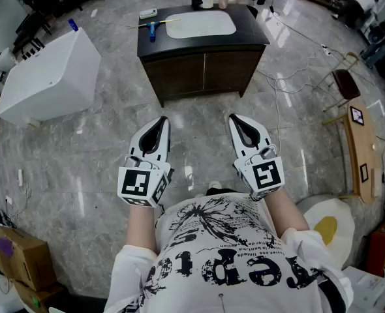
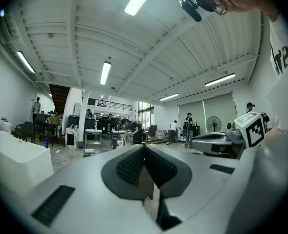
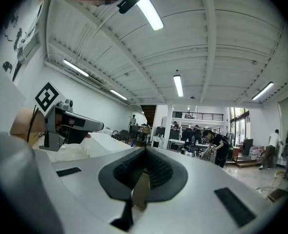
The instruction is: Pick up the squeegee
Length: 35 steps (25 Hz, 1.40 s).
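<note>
In the head view a blue and yellow squeegee [image 1: 153, 29] lies on the left part of a dark vanity top [image 1: 251, 21], beside its white basin [image 1: 200, 24]. My left gripper [image 1: 161, 122] and right gripper [image 1: 235, 120] are held side by side over the floor, well short of the cabinet and pointing level toward it. Both have their jaws together with nothing between them. The left gripper view shows its own shut jaws [image 2: 145, 148] and the right gripper [image 2: 217, 143] beside it. The right gripper view shows its own shut jaws [image 3: 145, 153] and the left gripper [image 3: 66, 123].
A white bathtub [image 1: 49, 77] stands at the left. A toilet [image 1: 326, 225] is at the lower right, and a wooden table [image 1: 360, 142] and chair [image 1: 344, 83] at the right. Cables [image 1: 290, 77] trail over the marble floor. A cardboard box [image 1: 13, 256] sits lower left. Several people work far behind.
</note>
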Each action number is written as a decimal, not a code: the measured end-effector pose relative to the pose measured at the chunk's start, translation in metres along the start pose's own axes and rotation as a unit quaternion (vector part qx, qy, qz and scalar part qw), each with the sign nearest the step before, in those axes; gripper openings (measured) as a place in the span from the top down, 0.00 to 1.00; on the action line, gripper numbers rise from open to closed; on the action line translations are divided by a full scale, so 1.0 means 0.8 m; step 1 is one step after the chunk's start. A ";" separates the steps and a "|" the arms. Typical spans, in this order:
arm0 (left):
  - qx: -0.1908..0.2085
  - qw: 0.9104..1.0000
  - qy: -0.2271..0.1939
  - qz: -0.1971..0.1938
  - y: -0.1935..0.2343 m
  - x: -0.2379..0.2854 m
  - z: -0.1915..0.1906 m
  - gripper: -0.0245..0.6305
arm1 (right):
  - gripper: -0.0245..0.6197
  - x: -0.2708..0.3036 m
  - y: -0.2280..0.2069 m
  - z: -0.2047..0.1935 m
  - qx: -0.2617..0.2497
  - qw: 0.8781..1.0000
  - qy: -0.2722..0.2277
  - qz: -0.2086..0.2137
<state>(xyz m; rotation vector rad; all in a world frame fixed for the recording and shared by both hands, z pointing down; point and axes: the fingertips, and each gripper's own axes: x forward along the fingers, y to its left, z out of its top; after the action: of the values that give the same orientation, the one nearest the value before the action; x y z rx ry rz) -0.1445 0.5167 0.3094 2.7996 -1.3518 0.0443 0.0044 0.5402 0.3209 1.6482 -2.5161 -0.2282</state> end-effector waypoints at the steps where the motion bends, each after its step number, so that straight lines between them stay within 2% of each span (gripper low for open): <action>1: -0.001 1.000 -0.001 0.001 0.001 -0.001 -0.001 0.94 | 0.94 0.001 0.003 0.001 -0.001 1.000 -0.006 0.003; 11: -0.013 1.000 -0.004 0.006 0.017 -0.010 -0.010 0.94 | 0.94 0.009 0.019 -0.003 -0.001 1.000 0.004 0.005; 15: -0.018 1.000 -0.008 -0.016 0.022 -0.007 -0.019 0.94 | 0.94 0.023 0.016 -0.011 0.016 1.000 0.006 -0.011; 16: -0.017 1.000 -0.011 -0.023 0.022 -0.004 -0.020 0.90 | 0.94 0.027 0.014 -0.012 0.019 1.000 0.007 -0.013; 17: -0.012 1.000 -0.014 -0.025 0.024 0.001 -0.021 0.63 | 0.94 0.030 0.012 -0.014 0.020 1.000 0.009 -0.013; 18: -0.006 1.000 -0.017 -0.020 0.026 0.007 -0.020 0.42 | 0.94 0.034 0.009 -0.015 0.020 1.000 0.010 -0.012; 22: 0.007 1.000 -0.019 0.019 0.046 0.033 -0.014 0.40 | 0.94 0.054 -0.014 -0.025 0.026 0.999 0.017 -0.008; 27: 0.020 0.999 0.012 0.030 0.071 0.101 -0.034 0.40 | 0.94 0.108 -0.063 -0.058 0.041 0.999 0.022 -0.002; 31: 0.026 0.998 0.031 0.048 0.096 0.184 -0.044 0.40 | 0.94 0.175 -0.122 -0.078 0.045 0.999 0.016 0.019; 35: 0.022 0.997 0.036 0.069 0.124 0.286 -0.037 0.40 | 0.94 0.254 -0.205 -0.086 0.048 0.998 0.013 0.034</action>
<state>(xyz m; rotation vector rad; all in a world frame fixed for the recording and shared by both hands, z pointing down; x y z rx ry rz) -0.0804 0.2772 0.3499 2.7066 -1.5418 0.1797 0.0836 0.2855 0.3612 1.5823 -2.5962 -0.0799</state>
